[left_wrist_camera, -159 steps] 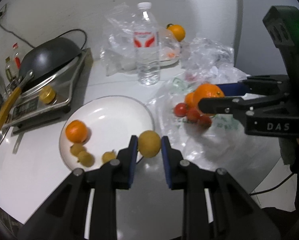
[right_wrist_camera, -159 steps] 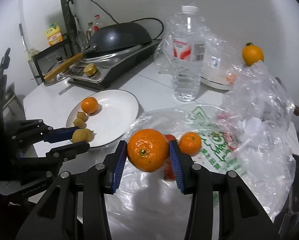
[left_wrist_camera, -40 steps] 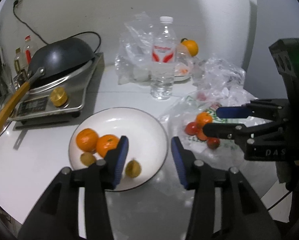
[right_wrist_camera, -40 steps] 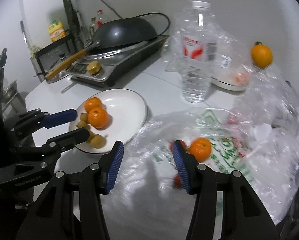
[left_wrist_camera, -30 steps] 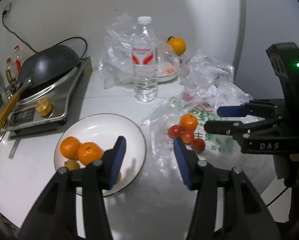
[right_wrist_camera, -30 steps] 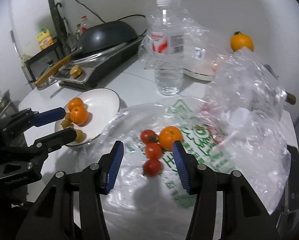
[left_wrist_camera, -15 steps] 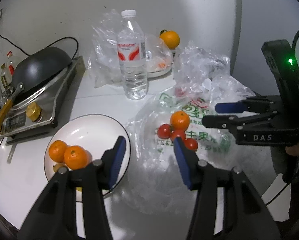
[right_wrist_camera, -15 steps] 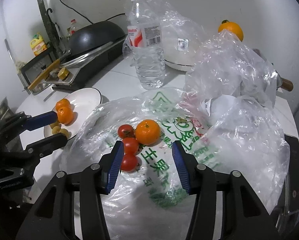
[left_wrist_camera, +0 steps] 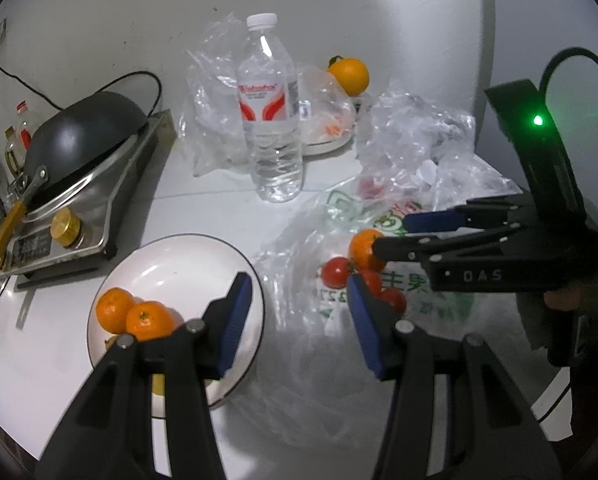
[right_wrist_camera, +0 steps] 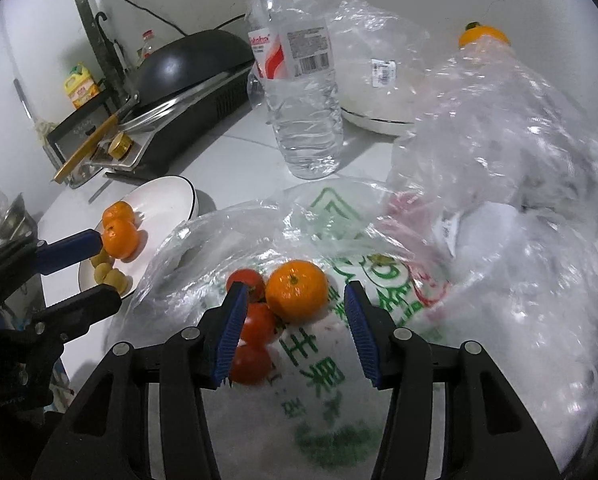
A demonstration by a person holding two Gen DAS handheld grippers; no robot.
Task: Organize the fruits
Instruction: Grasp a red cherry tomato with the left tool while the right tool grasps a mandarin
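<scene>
A white plate (left_wrist_camera: 179,256) (right_wrist_camera: 171,196) holds two oranges (left_wrist_camera: 139,318) (right_wrist_camera: 119,234) and small yellow fruits (right_wrist_camera: 107,274). On a flat plastic bag (right_wrist_camera: 327,364) (left_wrist_camera: 299,264) lie one orange (right_wrist_camera: 297,290) (left_wrist_camera: 361,246) and three red tomatoes (right_wrist_camera: 259,322) (left_wrist_camera: 337,272). My right gripper (right_wrist_camera: 295,324) (left_wrist_camera: 391,234) is open and empty, its fingers on either side of and just in front of that orange. My left gripper (left_wrist_camera: 299,314) (right_wrist_camera: 95,270) is open and empty between the plate and the bag.
A water bottle (left_wrist_camera: 269,120) stands behind the bag. Crumpled clear bags (right_wrist_camera: 499,128) fill the right side. Another orange (left_wrist_camera: 349,74) sits on a dish at the back. A dark wok on a stove (left_wrist_camera: 83,152) is at the left.
Both grippers let go of their fruit onto the plate and are open. The right gripper has moved in close over the orange and tomatoes on the bag.
</scene>
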